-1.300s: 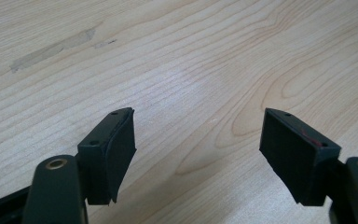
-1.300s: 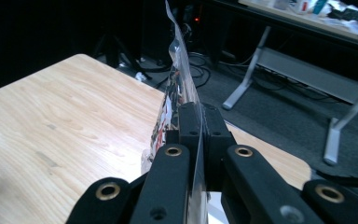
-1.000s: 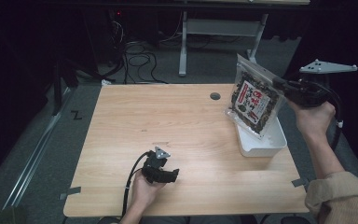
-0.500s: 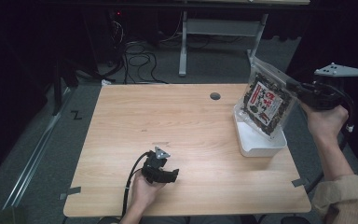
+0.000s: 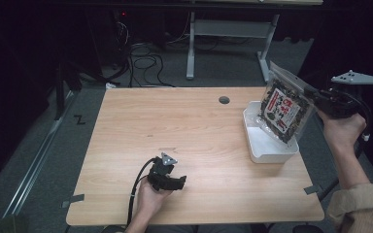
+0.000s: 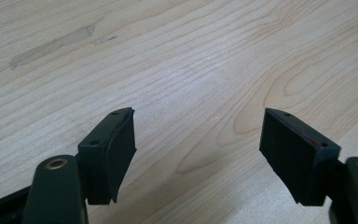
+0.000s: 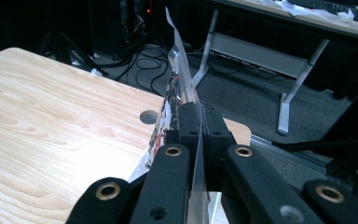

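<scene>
Because the right gripper (image 5: 315,99) pinches only the snack bag's (image 5: 284,109) thin edge, the bag hanging beneath it could slip and miss the white bin (image 5: 267,145); the left gripper (image 6: 198,154) stands wide, empty.

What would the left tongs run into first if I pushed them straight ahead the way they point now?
Most likely the bare tabletop. In the left gripper view the left tongs stand open with nothing between them, angled down at plain wood. No object lies in that line, though how soon they would touch is hard to judge.
</scene>
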Tool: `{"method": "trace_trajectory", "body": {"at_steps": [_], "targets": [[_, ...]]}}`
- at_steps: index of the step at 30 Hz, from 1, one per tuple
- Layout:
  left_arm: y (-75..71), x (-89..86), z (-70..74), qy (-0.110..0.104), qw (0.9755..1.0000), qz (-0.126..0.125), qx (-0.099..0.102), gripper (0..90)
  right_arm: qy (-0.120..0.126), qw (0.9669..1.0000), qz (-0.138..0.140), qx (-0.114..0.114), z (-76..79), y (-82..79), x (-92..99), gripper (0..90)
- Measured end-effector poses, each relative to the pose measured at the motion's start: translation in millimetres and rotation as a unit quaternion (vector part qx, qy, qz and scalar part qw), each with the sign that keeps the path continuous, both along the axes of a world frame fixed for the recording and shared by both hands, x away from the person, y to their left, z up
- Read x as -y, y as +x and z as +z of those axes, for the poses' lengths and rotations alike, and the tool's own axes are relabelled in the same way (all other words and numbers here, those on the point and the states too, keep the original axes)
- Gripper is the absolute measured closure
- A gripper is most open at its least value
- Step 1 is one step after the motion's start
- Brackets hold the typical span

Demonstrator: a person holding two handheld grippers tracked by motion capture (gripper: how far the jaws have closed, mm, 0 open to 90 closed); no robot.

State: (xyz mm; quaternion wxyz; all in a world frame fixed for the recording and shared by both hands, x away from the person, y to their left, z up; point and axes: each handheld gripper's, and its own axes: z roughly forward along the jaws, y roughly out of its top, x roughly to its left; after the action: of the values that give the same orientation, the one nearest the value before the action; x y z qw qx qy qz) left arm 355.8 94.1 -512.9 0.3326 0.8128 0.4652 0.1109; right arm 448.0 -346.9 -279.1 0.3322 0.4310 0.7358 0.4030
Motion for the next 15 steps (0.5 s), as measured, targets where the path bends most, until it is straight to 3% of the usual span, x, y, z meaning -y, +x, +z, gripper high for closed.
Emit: {"method": "trace_trajectory", "body": {"at_steps": [15], "targets": [[0.2, 0.0, -0.6, 0.001, 1.0000, 0.001, 0.000, 27.1, -0.019, 0.9997, -0.017, 0.000, -16.9, 3.5, 3.4, 90.0]]}}
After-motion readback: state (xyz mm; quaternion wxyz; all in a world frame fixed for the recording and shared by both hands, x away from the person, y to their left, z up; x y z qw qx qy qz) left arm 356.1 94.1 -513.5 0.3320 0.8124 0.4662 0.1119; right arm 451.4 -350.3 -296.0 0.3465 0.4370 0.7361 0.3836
